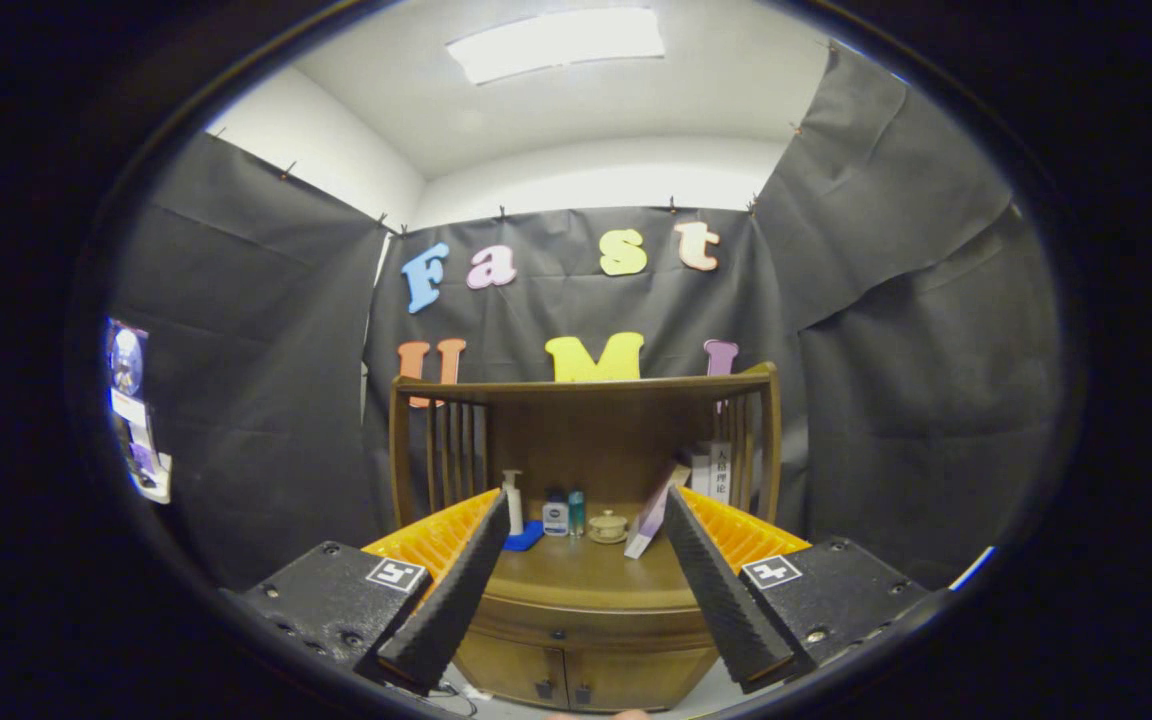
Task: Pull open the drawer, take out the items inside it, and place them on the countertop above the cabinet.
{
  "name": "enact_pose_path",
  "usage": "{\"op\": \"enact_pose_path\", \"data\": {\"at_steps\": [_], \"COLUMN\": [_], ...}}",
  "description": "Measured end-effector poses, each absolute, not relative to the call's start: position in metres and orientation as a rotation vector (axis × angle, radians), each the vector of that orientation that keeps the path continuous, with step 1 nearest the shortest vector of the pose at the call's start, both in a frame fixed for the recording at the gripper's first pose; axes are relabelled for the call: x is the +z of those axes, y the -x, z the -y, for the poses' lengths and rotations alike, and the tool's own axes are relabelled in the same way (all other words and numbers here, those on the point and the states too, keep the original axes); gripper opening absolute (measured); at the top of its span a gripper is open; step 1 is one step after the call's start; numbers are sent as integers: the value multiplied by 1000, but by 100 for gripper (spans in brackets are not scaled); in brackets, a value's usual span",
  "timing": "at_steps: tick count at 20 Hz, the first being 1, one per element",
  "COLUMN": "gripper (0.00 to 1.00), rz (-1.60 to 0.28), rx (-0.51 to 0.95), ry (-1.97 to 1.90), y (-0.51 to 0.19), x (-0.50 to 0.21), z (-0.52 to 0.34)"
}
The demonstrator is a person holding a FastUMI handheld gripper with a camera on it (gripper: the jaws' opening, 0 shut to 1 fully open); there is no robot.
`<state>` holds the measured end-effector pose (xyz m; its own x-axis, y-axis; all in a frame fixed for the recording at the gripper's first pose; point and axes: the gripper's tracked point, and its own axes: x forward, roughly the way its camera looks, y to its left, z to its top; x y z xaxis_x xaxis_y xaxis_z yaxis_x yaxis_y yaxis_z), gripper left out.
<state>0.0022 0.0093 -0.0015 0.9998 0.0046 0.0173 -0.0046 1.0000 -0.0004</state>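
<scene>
The gripper is held in the air in front of a wooden cabinet, its two fingers spread wide apart with nothing between them. No part of either finger touches the cabinet or anything on it.

The cabinet stands against the black cloth wall. Its countertop lies between and just beyond the fingertips. Below the countertop's curved front edge runs the drawer, fully closed, with a small knob at its middle. Under the drawer are two closed doors with dark handles side by side. What the drawer holds cannot be seen.

A wooden shelf frame with slatted sides rises from the back of the countertop. Under it, from left to right, stand a white pump bottle, a blue cloth lying flat just beside it, a small clear bottle, a small green-topped bottle and a small lidded pot. To the right, a thin book leans tilted against upright books at the frame's right side.

The front half of the countertop is bare.
</scene>
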Motion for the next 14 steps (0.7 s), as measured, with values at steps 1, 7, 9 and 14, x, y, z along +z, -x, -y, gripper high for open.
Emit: {"op": "enact_pose_path", "data": {"at_steps": [1,7,9,14], "gripper": [100,100,100,100], "rz": [19,-3,-20,-52], "rx": [8,15,0,10], "ry": [-1,-19,-9,-14], "y": [-2,-11,-16,-37], "x": [-2,-26,-44,-88], "z": [-10,-21,-20,-35]}}
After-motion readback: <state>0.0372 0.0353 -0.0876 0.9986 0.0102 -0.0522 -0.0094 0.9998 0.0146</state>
